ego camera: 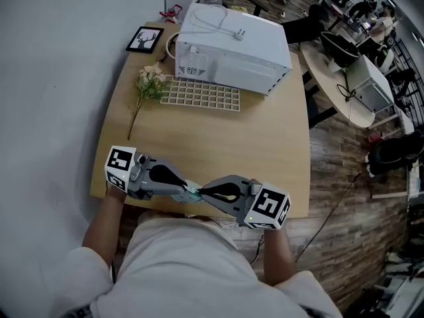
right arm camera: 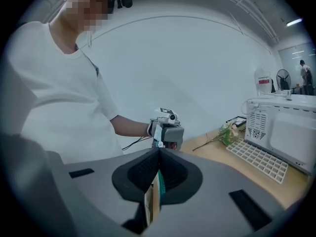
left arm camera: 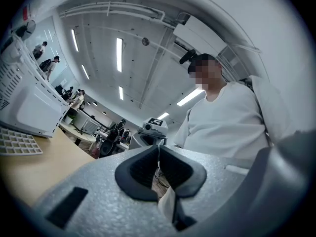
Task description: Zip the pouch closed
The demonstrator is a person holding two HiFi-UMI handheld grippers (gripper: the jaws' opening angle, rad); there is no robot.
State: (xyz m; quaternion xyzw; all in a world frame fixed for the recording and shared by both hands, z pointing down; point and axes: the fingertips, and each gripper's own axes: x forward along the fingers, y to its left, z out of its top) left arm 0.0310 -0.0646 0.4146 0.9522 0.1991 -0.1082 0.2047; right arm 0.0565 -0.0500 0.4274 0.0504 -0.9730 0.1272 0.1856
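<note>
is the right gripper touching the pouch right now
Touching. The right gripper view shows the right gripper with its jaws shut on the pouch, whose thin edge is pinched between them.

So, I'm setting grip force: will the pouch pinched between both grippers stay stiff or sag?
Probably floppy: the pouch shows as a thin, flat layered edge between the shut jaws of the right gripper, and the left gripper pinches it just as flat. Likely light too, since two small pinches seem to carry it.
</note>
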